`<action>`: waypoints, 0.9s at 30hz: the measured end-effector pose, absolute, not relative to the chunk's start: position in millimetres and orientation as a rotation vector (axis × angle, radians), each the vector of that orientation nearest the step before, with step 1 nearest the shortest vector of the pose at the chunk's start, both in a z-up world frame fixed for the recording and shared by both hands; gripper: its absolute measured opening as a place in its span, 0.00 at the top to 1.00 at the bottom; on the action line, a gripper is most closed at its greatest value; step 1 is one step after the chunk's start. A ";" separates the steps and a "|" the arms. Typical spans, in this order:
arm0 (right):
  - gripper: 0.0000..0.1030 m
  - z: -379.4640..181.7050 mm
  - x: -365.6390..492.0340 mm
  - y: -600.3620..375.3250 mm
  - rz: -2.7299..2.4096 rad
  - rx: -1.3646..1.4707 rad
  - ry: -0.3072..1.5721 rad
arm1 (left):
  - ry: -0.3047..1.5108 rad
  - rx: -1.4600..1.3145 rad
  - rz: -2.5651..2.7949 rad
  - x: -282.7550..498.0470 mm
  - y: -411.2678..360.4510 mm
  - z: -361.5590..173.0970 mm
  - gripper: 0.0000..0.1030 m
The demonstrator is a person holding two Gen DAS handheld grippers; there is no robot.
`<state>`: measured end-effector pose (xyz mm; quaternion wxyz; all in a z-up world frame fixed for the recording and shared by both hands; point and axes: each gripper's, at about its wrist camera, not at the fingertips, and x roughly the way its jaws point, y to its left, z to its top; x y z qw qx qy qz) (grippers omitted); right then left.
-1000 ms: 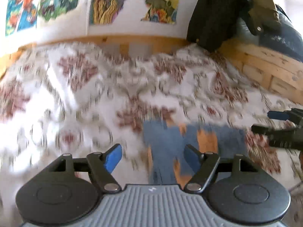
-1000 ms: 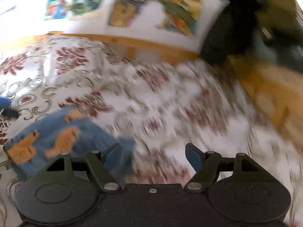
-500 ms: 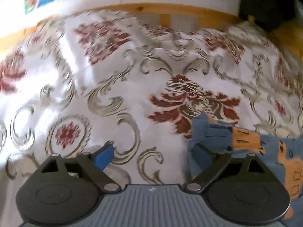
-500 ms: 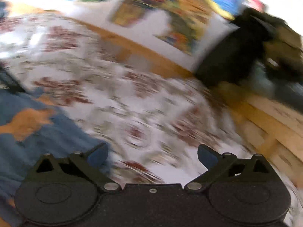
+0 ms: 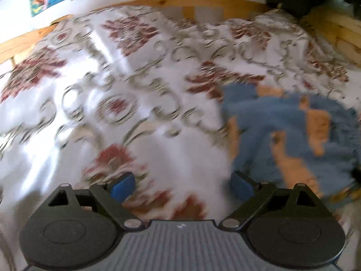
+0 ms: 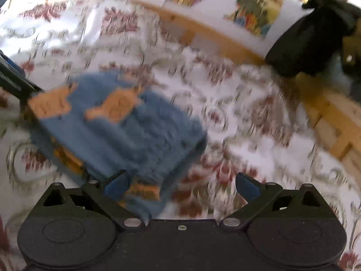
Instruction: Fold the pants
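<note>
Only right view shows left hand-held gripper (image 6: 13, 79) by folded pants (image 6: 126, 124); both grippers wide, empty.

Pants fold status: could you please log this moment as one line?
pants: folded bundle on bedspread | left gripper: open, empty | right gripper: open, empty

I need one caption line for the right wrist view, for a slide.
Open right claw above folded blue pants with orange figures, lying on a floral bedspread.

Fuzzy cloth pants (image 6: 126, 131) on glossy woven bedspread (image 5: 112, 103), wood frame (image 6: 334, 122), matt plastic claws.
</note>
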<state>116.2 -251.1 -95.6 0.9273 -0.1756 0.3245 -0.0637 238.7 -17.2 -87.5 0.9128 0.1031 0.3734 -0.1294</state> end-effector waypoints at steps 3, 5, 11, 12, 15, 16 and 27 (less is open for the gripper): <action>0.01 -89.4 115.2 -259.0 -0.160 -0.342 0.734 | 0.778 0.230 -0.221 234.6 -2.7 -82.3 0.08; 0.01 -79.2 107.4 -265.4 -0.169 -0.294 0.728 | 0.804 0.205 -0.219 232.1 3.9 -74.8 0.07; 0.01 -46.8 92.2 -284.0 -0.007 -0.136 0.709 | 0.824 0.129 -0.216 228.8 1.4 -51.1 0.00; 0.01 -42.3 94.4 -287.7 0.010 -0.126 0.701 | 0.818 0.127 -0.221 230.2 -1.7 -47.0 0.00; 0.01 -31.0 103.2 -294.7 0.052 -0.092 0.690 | 0.807 0.137 -0.250 235.3 -13.4 -34.6 0.00; 0.01 -29.4 107.8 -298.0 0.072 -0.064 0.697 | 0.800 0.143 -0.262 237.5 -17.5 -31.3 0.00; 0.01 -73.3 166.6 -354.8 0.290 0.319 0.739 | 0.827 0.263 -0.516 269.3 -73.3 -37.6 0.00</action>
